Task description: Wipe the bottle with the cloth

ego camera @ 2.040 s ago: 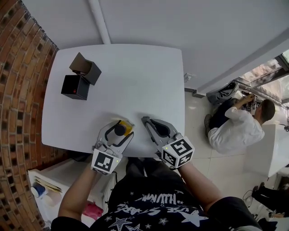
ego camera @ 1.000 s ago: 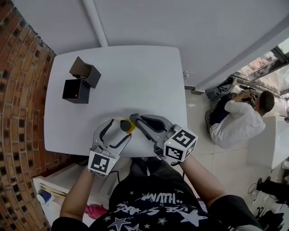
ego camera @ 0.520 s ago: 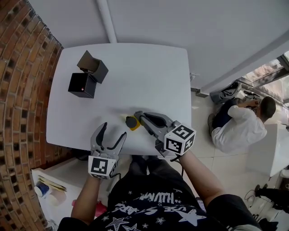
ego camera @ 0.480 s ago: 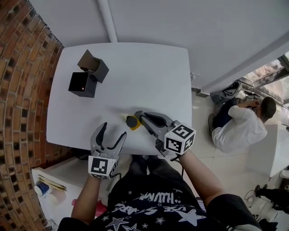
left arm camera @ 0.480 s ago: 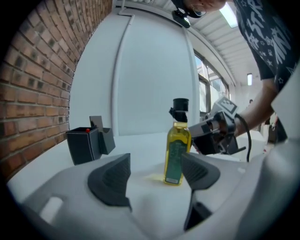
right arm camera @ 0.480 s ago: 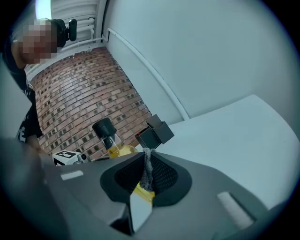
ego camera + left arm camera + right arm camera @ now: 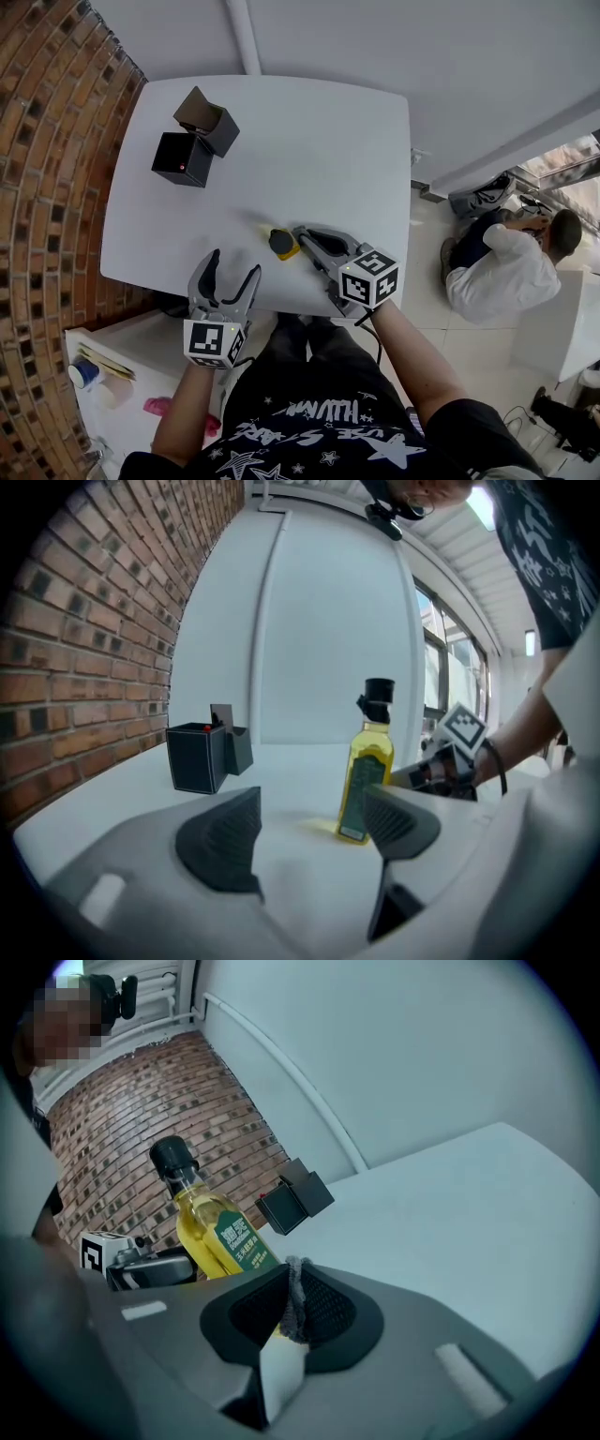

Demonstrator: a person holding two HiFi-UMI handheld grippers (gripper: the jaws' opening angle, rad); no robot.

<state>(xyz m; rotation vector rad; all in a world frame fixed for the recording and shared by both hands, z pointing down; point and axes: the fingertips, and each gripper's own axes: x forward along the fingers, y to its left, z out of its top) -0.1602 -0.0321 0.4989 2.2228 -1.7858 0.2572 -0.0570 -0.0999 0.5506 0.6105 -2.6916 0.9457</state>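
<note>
Fingers (image 7: pixel 223 841) of the left gripper (image 7: pixel 234 265) are standing wide apart, holding nothing; the right gripper (image 7: pixel 302 234) is pinching one grey scrap, seemingly the cloth (image 7: pixel 295 1299). One white table (image 7: pixel 309 141) is carrying two black boxes (image 7: pixel 183 158) at ten o'clock and one bottle (image 7: pixel 281 243) at six o'clock, standing upright, long axis vertical, cap pointing up.

Left gripper (image 7: pixel 232 270): jaws wide apart, empty, pointing forward, left forearm (image 7: pixel 183 412) straight behind it. Right gripper (image 7: pixel 305 236): jaws closed, pinching a thin grey cloth (image 7: pixel 295 1302) between the pads, tips angled leftward, right forearm (image 7: pixel 412 361) behind it.
</note>
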